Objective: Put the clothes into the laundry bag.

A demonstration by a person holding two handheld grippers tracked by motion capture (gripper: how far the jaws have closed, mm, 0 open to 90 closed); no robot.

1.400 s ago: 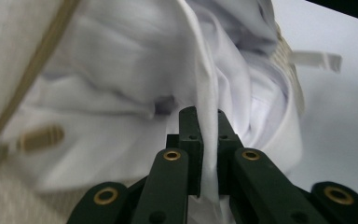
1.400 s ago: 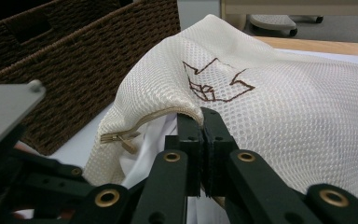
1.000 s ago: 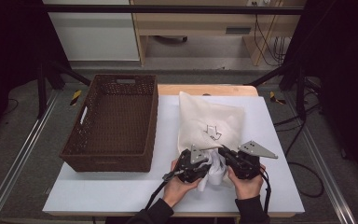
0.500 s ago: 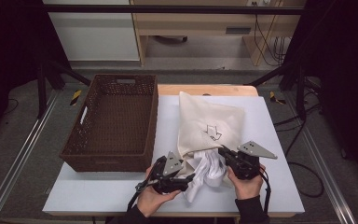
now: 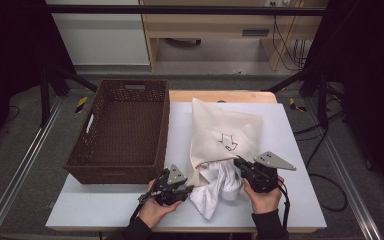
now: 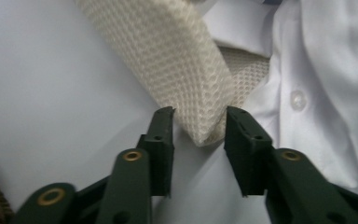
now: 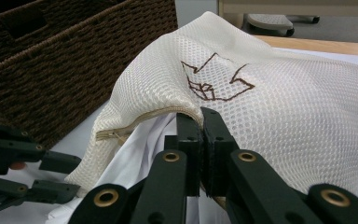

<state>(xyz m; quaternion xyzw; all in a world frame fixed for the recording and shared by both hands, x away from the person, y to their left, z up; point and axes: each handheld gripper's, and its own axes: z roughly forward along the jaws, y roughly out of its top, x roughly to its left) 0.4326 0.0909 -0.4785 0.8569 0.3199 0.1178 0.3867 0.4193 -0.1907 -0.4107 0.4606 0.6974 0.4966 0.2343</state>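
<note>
**Mesh bag pinched at its mouth, shirt half out**

Mesh laundry bag [image 5: 223,137] lies flat on the white table [image 5: 300,200], just right of the brown wicker basket [image 5: 122,132], its open mouth toward the person. A white shirt [image 5: 219,187] spills from that mouth onto the table. The right gripper [image 7: 200,122] is clamped tight on the bag's zipper edge. The left gripper [image 6: 198,126] sits at the bag's near left corner; its jaws have just been closing, the corner lies between them, and the pads are not yet pressing on it
</note>
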